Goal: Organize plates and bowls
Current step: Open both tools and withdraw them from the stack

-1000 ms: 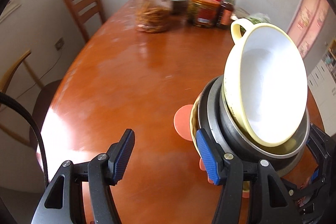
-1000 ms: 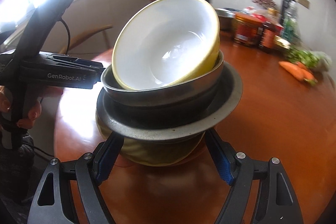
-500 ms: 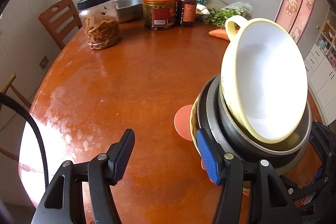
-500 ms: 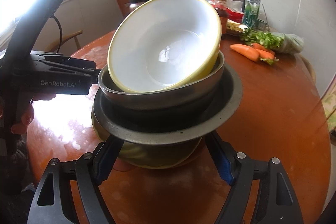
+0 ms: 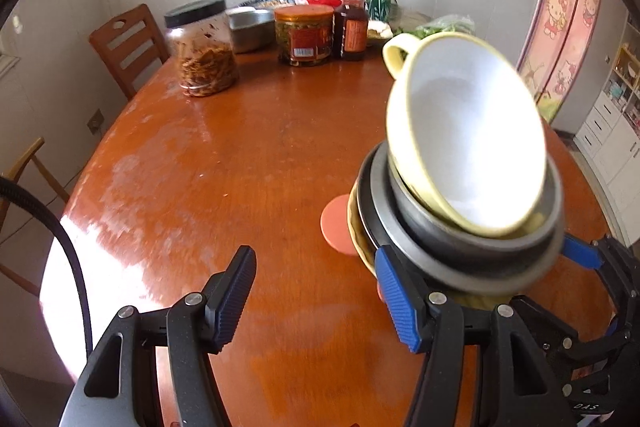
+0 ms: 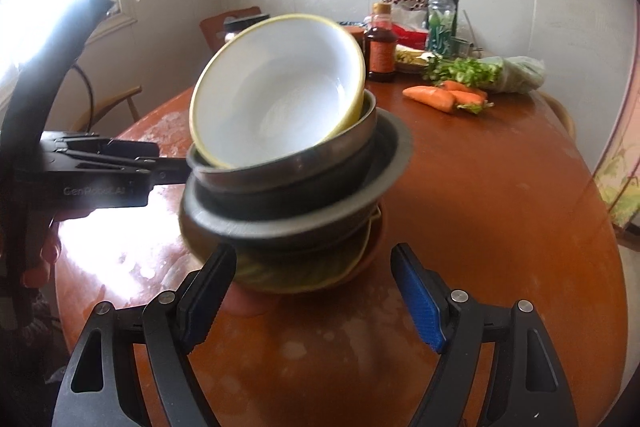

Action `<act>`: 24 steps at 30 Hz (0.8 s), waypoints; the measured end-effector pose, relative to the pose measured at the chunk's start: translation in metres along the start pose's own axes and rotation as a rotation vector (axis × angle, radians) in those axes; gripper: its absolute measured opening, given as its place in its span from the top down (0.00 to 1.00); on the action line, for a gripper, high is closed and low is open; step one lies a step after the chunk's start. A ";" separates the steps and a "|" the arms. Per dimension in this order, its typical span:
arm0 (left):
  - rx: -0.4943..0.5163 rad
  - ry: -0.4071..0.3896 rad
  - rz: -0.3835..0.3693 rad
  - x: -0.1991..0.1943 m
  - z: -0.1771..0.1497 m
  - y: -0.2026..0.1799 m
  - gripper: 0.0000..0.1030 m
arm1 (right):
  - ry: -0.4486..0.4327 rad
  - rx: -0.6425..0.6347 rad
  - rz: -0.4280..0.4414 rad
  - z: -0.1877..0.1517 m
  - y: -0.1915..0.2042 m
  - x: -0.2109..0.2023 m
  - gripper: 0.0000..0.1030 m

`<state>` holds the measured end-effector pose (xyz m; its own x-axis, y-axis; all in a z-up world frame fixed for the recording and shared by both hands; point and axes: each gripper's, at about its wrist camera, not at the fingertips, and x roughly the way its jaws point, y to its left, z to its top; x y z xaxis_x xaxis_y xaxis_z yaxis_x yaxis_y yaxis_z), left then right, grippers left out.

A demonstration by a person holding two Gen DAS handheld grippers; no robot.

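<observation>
tilted stack of bowls carried over the table

left gripper [image 5: 314, 297] first: jaws about half apart, nothing between them, its right pad [image 5: 396, 295] beside the stack [image 5: 452, 227]. in the middle, a yellow-rimmed white bowl [image 6: 280, 91] leans in a steel bowl [image 6: 304, 167], on a grey plate [image 6: 320, 219], above the wooden table [image 5: 240, 167]. right gripper [image 6: 316, 295] has jaws wide, either side of the bottom olive dish [image 6: 304, 269]; contact unclear.

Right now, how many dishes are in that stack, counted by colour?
Yellow: 2, the yellow bowl on top and the yellow dish low down
Steel: 2, the steel bowl and the steel plate
Orange: 1, the orange plate at the bottom
Total: 5 that show
</observation>
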<state>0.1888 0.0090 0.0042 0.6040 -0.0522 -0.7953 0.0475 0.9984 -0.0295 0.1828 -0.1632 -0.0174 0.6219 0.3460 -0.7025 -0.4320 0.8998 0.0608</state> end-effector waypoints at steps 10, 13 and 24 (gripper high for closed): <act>0.002 -0.062 -0.001 -0.036 -0.051 -0.017 0.36 | -0.049 0.026 -0.029 -0.034 0.019 -0.035 0.21; -0.009 -0.060 -0.008 -0.040 -0.065 -0.019 0.35 | -0.060 0.029 -0.034 -0.044 0.023 -0.043 0.21; -0.033 -0.083 0.031 -0.054 -0.108 -0.028 0.25 | -0.067 0.048 -0.063 -0.075 0.032 -0.054 0.19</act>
<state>0.0693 -0.0142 -0.0177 0.6688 -0.0212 -0.7431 0.0025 0.9997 -0.0263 0.0862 -0.1732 -0.0304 0.6898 0.3043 -0.6569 -0.3602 0.9313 0.0532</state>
